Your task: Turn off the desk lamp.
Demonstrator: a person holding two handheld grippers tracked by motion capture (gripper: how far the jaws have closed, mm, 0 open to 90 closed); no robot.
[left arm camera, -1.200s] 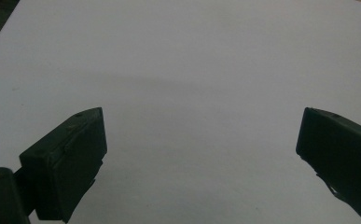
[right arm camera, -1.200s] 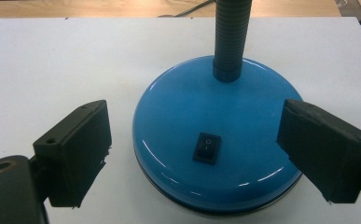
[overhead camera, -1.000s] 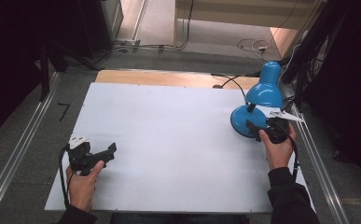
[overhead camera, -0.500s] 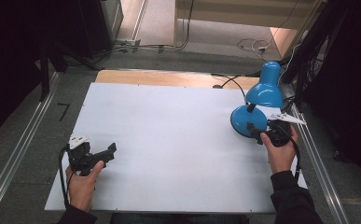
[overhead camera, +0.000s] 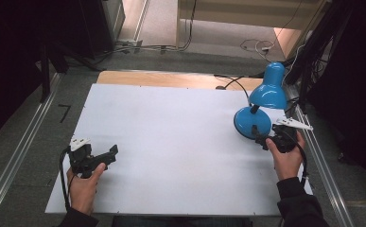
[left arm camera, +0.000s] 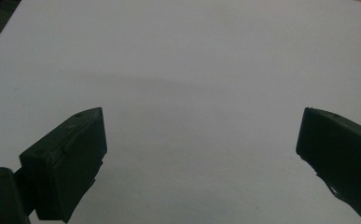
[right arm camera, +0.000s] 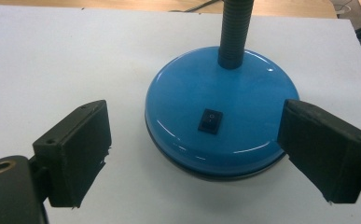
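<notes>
A blue desk lamp stands at the right of the white board point(overhead camera: 171, 137), its round base point(overhead camera: 251, 121) below its shade point(overhead camera: 268, 92). In the right gripper view the base point(right arm camera: 243, 88) carries a black rocker switch point(right arm camera: 210, 121) in front of a ribbed neck point(right arm camera: 235, 28). My right gripper point(overhead camera: 262, 138) sits just in front of the base, open, with its jaws apart on either side of the base's near edge and touching nothing. My left gripper point(overhead camera: 110, 155) rests open at the board's near left, and its view has bare white board between the jaws point(left arm camera: 201, 116).
The lamp's black cable point(overhead camera: 230, 81) runs back over the strip of wooden tabletop point(overhead camera: 161, 79). Metal rails point(overhead camera: 17, 156) flank the board on both sides. The board's right edge point(overhead camera: 303, 165) lies close beside my right hand.
My right gripper has drawn back slightly from the lamp base toward the person. The left gripper has stayed where it was.
</notes>
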